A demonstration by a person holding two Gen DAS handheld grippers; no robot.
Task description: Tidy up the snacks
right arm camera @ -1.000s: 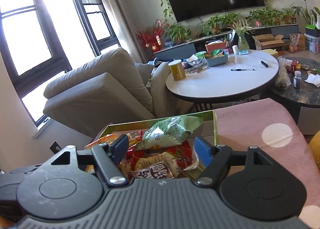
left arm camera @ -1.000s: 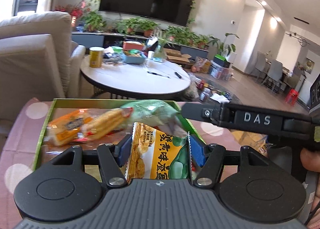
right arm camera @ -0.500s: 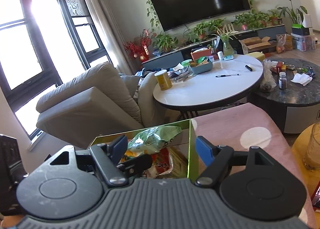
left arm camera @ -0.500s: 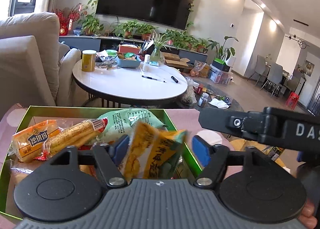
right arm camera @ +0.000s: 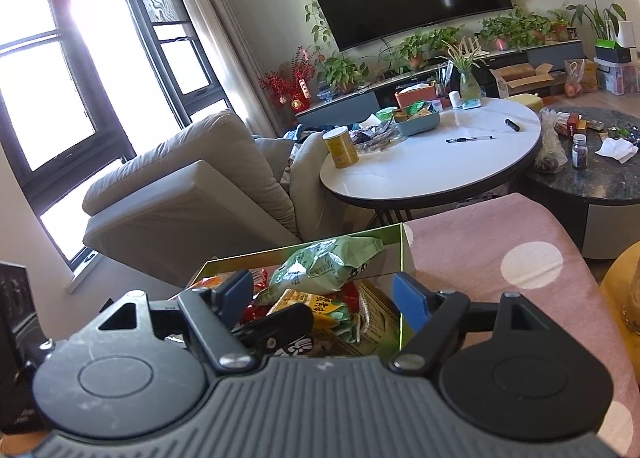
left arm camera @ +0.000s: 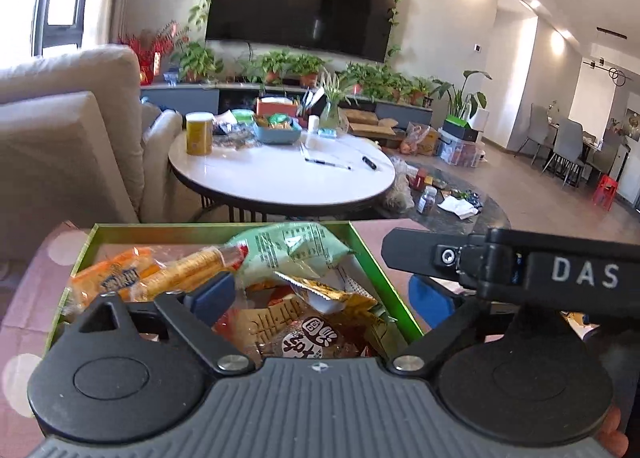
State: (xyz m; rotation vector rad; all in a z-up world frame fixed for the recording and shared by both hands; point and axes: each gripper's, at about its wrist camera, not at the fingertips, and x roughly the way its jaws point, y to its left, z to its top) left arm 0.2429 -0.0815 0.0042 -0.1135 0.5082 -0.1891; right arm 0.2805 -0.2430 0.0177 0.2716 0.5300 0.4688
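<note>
We see the left gripper point(left arm camera: 320, 294) spread wide above the shallow green-walled cardboard box point(left arm camera: 366, 254), nothing between its blue pads. The yellow-orange foil snack packet point(left arm camera: 332, 294) lies loose on top of the pile in the box, under the pale green crinkled snack bag point(left arm camera: 288, 250). The right gripper point(right arm camera: 324, 294) also stands wide apart and holds nothing, poised over the box's near right corner. The box sits on a pink cloth with white dots point(right arm camera: 500, 250).

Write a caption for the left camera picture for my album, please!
Open left gripper hovers over a green box piled with snack packets, a pale green bag on top.
</note>
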